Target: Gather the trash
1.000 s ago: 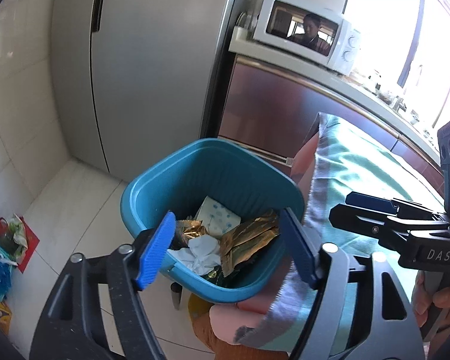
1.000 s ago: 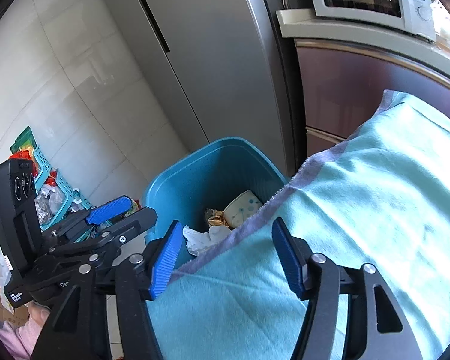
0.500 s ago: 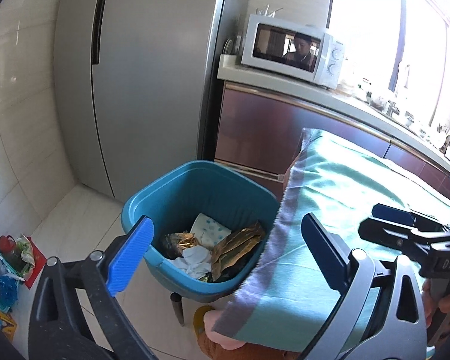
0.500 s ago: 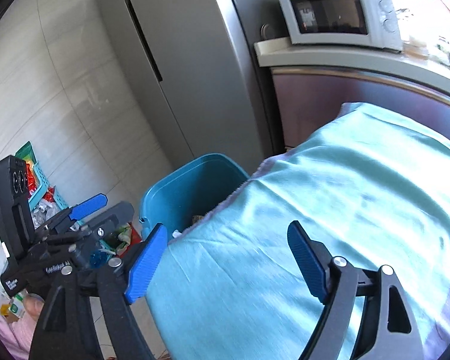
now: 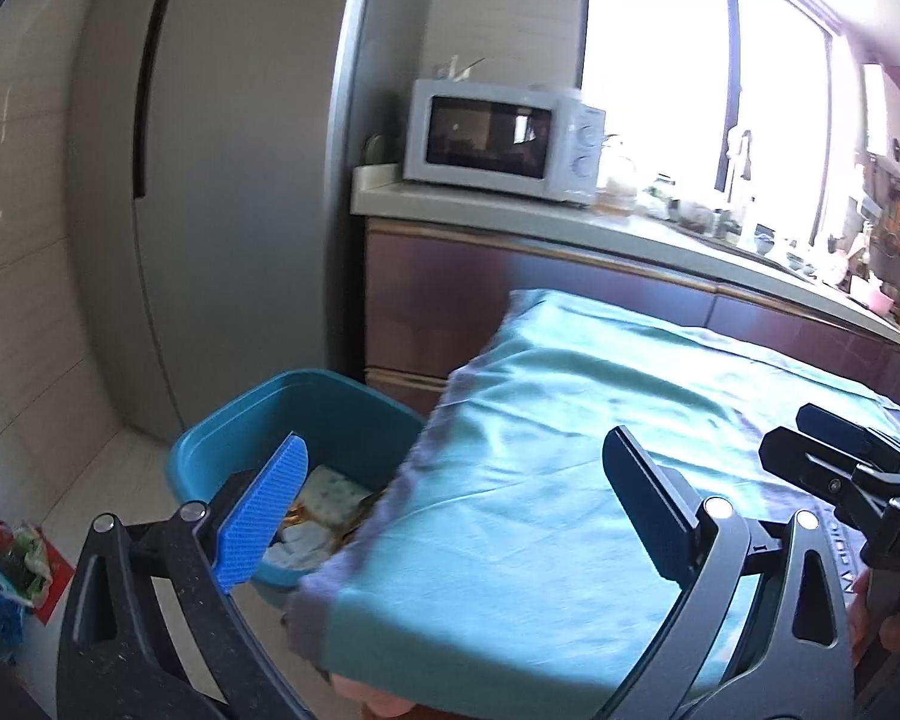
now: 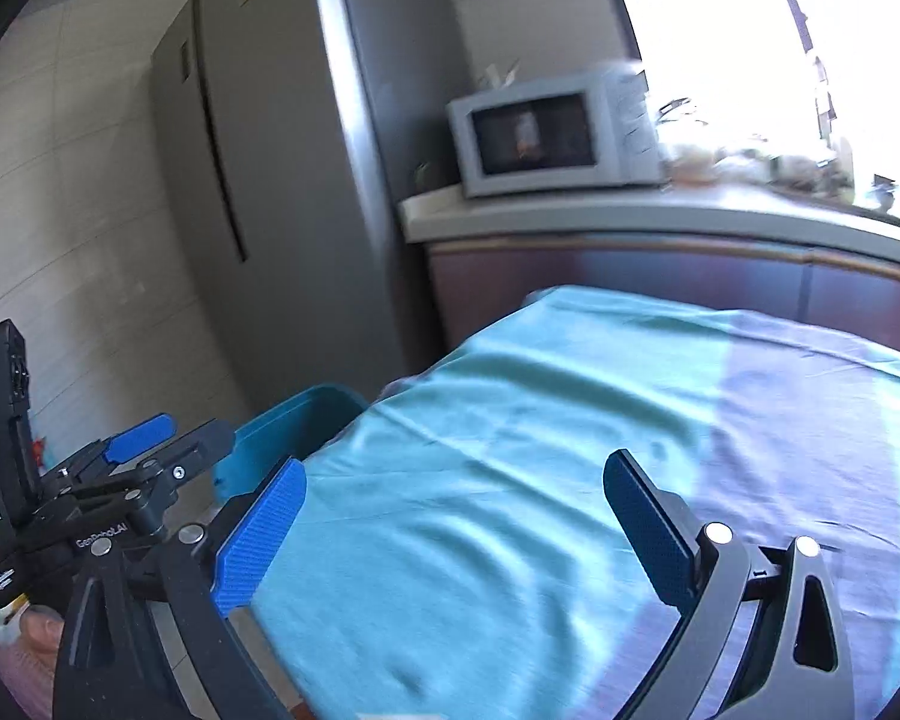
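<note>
A blue trash bin (image 5: 306, 405) stands on the floor beside the table's left end. It holds a white tissue packet (image 5: 330, 489), crumpled paper and a gold wrapper, partly hidden by the table edge. My left gripper (image 5: 456, 504) is open wide and empty, above the teal tablecloth (image 5: 570, 450) just right of the bin. My right gripper (image 6: 450, 528) is over the cloth (image 6: 540, 450) with its jaws opening and nothing between them. In the right wrist view only a corner of the bin (image 6: 306, 414) shows, and the left gripper (image 6: 195, 429) hangs to its left.
A grey fridge (image 5: 222, 180) stands behind the bin. A counter (image 5: 570, 228) with a white microwave (image 5: 498, 138) runs along the back under a bright window. Colourful packets (image 5: 6, 564) lie on the floor at far left. A hand (image 5: 882, 618) grips the right tool.
Both grippers have drawn back from the bin and risen, so the cloth-covered table now fills the foreground. Both sets of jaws have spread wider. The bin sits lower left, partly hidden.
</note>
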The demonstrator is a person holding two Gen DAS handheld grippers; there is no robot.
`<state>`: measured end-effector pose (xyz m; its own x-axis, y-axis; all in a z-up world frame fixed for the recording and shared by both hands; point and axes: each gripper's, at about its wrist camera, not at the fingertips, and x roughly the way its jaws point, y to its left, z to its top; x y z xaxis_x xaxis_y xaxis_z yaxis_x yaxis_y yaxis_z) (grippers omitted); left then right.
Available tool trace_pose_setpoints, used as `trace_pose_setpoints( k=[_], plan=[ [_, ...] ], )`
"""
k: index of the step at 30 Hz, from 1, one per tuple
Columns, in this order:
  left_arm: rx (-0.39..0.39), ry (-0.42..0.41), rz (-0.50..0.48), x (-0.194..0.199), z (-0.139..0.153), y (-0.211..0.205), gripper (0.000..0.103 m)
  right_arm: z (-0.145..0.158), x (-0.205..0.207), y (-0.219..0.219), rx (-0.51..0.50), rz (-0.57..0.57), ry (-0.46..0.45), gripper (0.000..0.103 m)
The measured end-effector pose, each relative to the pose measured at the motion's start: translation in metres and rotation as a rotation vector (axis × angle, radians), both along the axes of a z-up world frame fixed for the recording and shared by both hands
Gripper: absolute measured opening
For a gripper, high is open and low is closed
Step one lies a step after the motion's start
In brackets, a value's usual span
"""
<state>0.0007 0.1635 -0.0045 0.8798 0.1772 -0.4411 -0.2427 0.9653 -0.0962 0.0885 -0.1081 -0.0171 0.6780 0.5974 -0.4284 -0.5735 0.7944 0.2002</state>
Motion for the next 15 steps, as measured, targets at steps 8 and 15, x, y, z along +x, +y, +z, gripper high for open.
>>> trace_pose_setpoints(
  k=[8, 15],
  plan=[
    [0.027, -0.059, -0.052, 0.004, 0.012, -0.042, 0.097, -0.002, -0.021, -0.05, -0.008, -0.159, -0.071, 0.096],
    [0.036, -0.08, -0.095, 0.005, 0.011, -0.071, 0.097, -0.004, -0.033, -0.083, -0.014, -0.263, -0.089, 0.096]
  ],
)
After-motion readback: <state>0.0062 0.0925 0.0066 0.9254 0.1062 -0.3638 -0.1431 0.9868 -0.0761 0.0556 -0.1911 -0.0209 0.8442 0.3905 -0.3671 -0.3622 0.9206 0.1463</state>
